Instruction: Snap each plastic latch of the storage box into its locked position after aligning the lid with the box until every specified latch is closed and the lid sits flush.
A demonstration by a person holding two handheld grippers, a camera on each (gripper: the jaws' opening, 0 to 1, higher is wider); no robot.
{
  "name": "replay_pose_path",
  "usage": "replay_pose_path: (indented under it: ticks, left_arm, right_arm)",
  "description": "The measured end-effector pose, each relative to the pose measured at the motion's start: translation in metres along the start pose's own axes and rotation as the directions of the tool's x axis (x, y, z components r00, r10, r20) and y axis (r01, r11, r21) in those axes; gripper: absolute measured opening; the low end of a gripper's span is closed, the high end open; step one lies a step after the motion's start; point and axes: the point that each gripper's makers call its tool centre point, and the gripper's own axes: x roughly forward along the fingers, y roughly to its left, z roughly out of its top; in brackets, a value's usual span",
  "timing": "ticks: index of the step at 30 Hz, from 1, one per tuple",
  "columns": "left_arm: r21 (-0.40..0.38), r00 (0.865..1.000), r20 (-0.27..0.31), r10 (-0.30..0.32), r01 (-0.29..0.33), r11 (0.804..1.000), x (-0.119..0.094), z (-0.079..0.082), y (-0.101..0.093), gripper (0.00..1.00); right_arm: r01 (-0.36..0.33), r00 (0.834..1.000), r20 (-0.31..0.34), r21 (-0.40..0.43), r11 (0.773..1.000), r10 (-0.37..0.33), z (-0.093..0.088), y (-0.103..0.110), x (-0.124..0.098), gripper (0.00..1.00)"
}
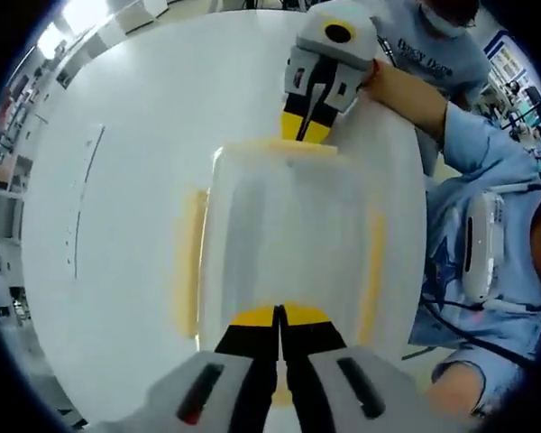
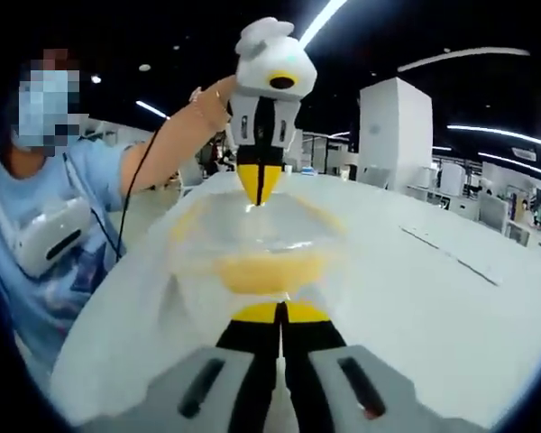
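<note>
In the left gripper view, the left claw [image 1: 279, 317] is pressing down on the near end of the storage box [image 1: 284, 234] with its jaws together and nothing between them. The right claw [image 1: 305, 128] is meeting the far end, its jaws likewise together. Pressing from opposite ends is probably serving to seat the lid [image 1: 284, 207] and drive the end latches home. The box is sitting in the middle of the white counter [image 1: 126, 180]. It is translucent plastic with a clear lid; a yellow latch [image 1: 190, 262] is lying along each long side.

In the right gripper view, the right claw [image 2: 280, 315] is bearing on its end of the box [image 2: 252, 244], just above a yellow end latch [image 2: 269, 271]. The left claw [image 2: 259, 185] is pointing down at the opposite end, tips touching the lid edge. Whether any latch is fully locked cannot be told.
</note>
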Motion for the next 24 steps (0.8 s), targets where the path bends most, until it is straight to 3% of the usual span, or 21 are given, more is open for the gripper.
replay_pose_path:
  ticks: [2, 11, 18, 22, 24]
  left_arm:
    - [-0.001, 1.0, 0.0, -0.006, 0.006, 1.0, 0.0, 0.0, 0.0, 0.0]
    - [-0.008, 1.0, -0.003, -0.008, 0.008, 1.0, -0.002, 0.0, 0.0, 0.0]
    - [-0.006, 1.0, -0.014, 0.0, 0.0, 1.0, -0.002, 0.002, 0.002, 0.0]
    - [-0.014, 1.0, -0.009, -0.007, 0.007, 1.0, -0.002, 0.002, 0.001, 0.0]
    - [-0.013, 1.0, -0.009, -0.005, 0.005, 1.0, -0.002, 0.003, 0.001, 0.0]
  right_arm:
    - [0.059, 0.997, -0.05, -0.007, 0.998, -0.059, -0.009, -0.015, -0.002, 0.0]
    - [0.161, 0.986, -0.049, 0.045, 0.986, -0.159, -0.009, -0.047, -0.017, 0.0]
    - [0.217, 0.974, 0.053, 0.028, 0.976, -0.219, 0.036, -0.056, -0.036, 0.0]
    - [0.235, 0.972, -0.009, -0.047, 0.971, -0.235, 0.044, -0.057, -0.034, 0.0]
    - [0.212, 0.977, -0.017, -0.058, 0.976, -0.213, 0.056, -0.052, -0.029, 0.0]
